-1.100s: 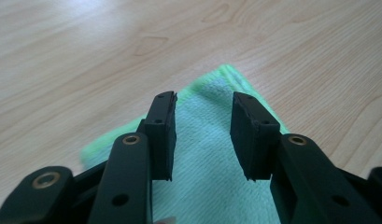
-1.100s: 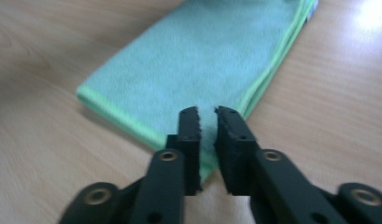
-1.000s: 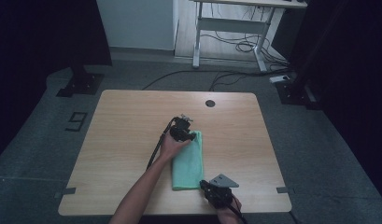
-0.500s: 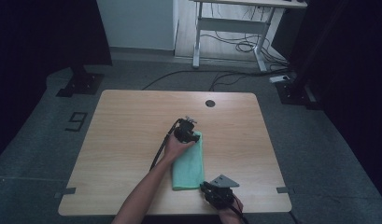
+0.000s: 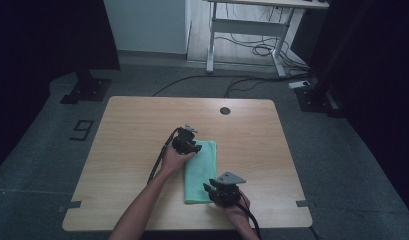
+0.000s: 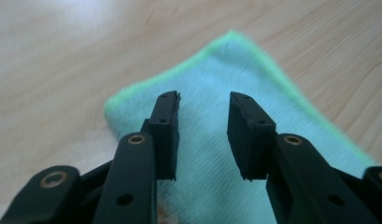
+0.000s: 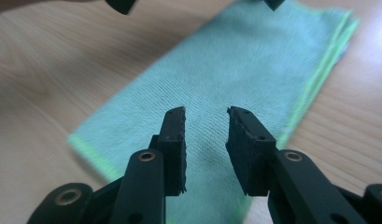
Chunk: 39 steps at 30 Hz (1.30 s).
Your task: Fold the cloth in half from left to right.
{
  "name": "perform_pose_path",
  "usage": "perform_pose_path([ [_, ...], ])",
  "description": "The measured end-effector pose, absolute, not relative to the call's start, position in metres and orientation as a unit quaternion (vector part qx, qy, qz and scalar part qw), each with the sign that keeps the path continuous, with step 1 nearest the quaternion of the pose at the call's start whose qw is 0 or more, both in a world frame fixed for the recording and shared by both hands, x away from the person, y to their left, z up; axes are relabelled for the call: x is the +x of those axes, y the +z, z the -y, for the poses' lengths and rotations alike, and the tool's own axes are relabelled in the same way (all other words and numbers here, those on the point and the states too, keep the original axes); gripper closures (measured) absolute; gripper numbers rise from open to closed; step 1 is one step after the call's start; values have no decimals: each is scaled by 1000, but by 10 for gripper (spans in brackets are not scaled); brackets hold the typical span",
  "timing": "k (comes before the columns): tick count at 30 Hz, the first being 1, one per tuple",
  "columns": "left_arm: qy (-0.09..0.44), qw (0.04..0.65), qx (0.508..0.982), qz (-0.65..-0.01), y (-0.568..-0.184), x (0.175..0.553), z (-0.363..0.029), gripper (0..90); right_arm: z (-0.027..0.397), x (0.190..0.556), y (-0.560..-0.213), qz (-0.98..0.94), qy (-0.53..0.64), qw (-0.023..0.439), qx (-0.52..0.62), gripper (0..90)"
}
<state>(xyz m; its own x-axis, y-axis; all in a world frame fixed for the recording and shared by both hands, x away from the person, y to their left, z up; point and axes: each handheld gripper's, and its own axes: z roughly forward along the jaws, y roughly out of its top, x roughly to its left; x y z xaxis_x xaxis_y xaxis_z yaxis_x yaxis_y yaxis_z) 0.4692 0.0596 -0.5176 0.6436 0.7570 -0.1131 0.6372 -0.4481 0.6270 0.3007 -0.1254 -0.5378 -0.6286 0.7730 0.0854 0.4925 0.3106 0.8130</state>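
Worktop: light wood, a folded green microfibre cloth lying flat right of centre, long axis near-to-far. Cloth's far-left corner is hidden under the left gripper; its near-right corner is hidden by the right gripper. Left forearm reaches in diagonally. Left gripper's jaws just closing, right's just opening; both part open, nothing between them, cloth lying beneath.

Black claws, brass rivets, grey three-cornered plate, trailing black cables
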Motion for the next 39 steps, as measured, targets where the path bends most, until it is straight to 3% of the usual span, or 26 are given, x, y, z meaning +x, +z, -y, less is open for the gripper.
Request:
perform_pose_path([
  [16, 72, 328, 856, -393, -529, 465, -60, 647, 128, 280, -550, -813, 393, 160, 399, 697],
  [23, 74, 347, 843, -404, -519, 472, -75, 686, 130, 287, -542, -804, 412, 149, 402, 646],
  [39, 69, 336, 848, -404, -531, 475, -70, 690, 85, 365, -534, -804, 425, 149, 388, 551],
])
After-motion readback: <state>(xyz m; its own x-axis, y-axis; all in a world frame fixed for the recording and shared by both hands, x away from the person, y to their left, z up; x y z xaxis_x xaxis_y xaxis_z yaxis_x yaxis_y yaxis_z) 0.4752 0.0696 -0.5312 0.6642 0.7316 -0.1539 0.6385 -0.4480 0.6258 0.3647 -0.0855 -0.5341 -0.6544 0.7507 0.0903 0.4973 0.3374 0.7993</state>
